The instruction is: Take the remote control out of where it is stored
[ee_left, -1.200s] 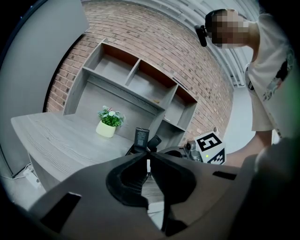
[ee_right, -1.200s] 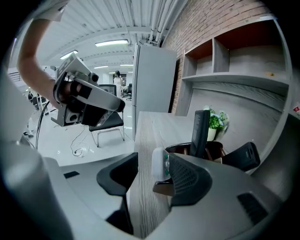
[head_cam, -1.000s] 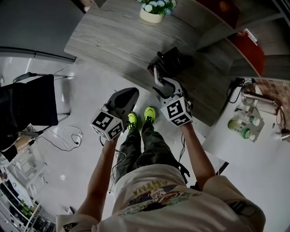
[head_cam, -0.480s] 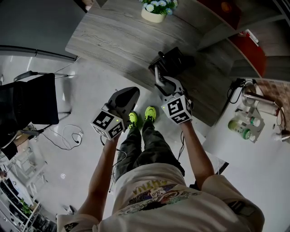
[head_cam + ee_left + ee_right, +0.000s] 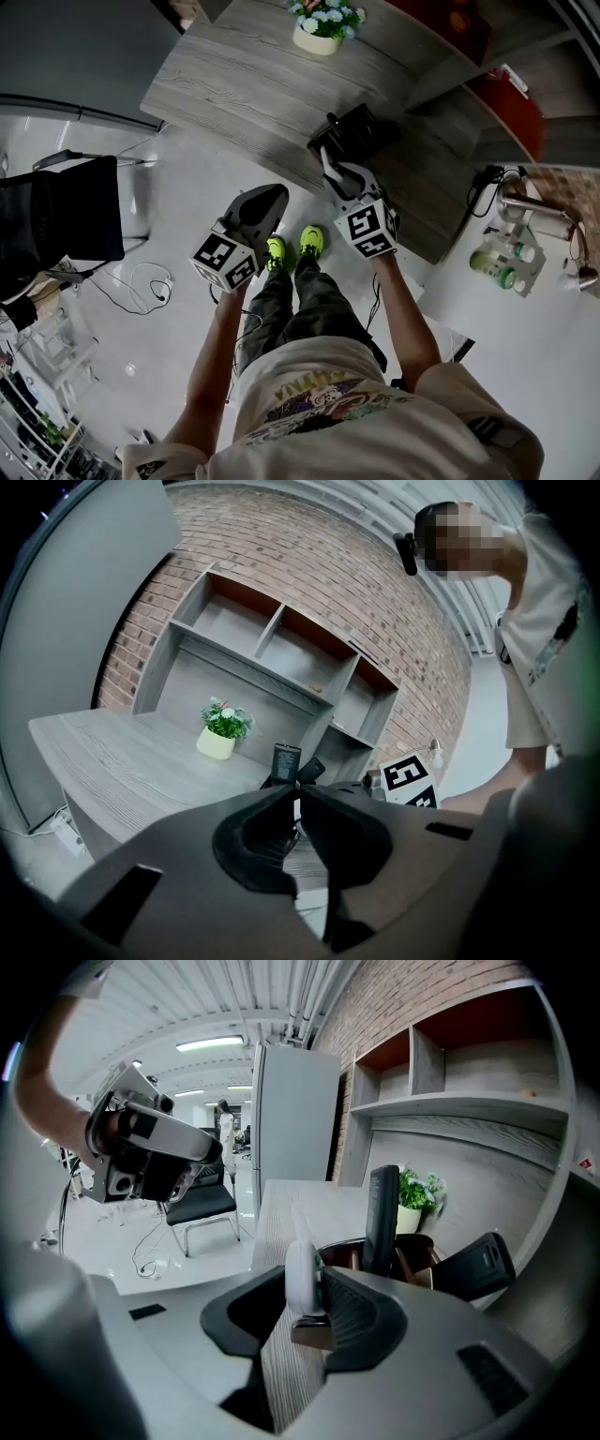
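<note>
With jaws of the right hand-held gripper (image 5: 305,1283) just closed narrow on the white remote control (image 5: 300,1262), keep the squeeze firm. Lift straight along its length, clear of the holder (image 5: 343,1242) just ahead.

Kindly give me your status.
Left hand-held gripper shut, empty. Right hand-held gripper just closing on white remote at holder. Black remote upright beside it.

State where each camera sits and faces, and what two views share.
Head view: on the person's head, steeply down at desk, legs, arms, left gripper, right gripper.
Left gripper view: on that gripper, facing desk and shelves; shut jaws, the person's torso.
Right gripper view: on that gripper, facing the holder; jaws, just closed further, grip a slim white object.
Both gripper views share the potted plant.
</note>
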`<state>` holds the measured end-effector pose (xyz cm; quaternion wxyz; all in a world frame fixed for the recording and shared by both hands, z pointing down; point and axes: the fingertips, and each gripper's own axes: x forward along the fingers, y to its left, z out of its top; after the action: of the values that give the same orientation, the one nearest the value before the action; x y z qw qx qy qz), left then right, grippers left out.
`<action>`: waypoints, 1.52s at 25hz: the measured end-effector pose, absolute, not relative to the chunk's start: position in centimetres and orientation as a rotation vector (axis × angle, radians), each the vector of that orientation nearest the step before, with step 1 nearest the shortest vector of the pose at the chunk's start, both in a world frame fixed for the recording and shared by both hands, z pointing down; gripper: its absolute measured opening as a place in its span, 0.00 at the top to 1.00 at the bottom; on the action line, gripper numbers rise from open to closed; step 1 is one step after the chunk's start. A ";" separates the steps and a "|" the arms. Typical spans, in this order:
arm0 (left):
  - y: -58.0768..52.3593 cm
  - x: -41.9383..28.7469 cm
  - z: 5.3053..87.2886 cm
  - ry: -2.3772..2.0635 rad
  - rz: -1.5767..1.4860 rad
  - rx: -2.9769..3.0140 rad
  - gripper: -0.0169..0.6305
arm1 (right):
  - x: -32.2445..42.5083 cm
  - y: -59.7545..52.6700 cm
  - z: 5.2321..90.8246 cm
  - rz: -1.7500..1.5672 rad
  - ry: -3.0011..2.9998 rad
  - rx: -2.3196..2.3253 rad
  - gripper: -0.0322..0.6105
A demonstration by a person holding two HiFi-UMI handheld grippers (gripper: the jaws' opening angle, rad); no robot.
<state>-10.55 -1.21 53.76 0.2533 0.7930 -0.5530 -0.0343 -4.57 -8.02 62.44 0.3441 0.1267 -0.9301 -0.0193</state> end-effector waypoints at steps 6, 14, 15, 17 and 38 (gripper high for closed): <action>-1.6 -10.5 52.7 -1.506 -0.108 2.164 0.97 | -4.4 -8.4 61.1 -0.037 -2.427 0.348 0.76; -1.8 -10.6 51.5 -1.502 -0.118 2.181 0.97 | -4.5 -8.5 59.2 -0.043 -2.438 0.358 0.77; -1.8 -10.6 51.4 -1.501 -0.120 2.184 0.97 | -4.4 -8.5 59.1 -0.045 -2.439 0.360 0.77; -1.9 -10.5 51.1 -1.495 -0.125 2.188 0.97 | -4.3 -8.4 58.6 -0.046 -2.442 0.364 0.77; -0.1 -9.5 48.0 -1.458 -0.182 2.234 0.97 | -2.9 -6.7 53.9 -0.084 -2.470 0.411 0.78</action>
<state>-9.55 -0.06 48.01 0.2317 0.8128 -0.5304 -0.0664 -2.95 -6.72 53.87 0.3127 0.1560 -0.9364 -0.0317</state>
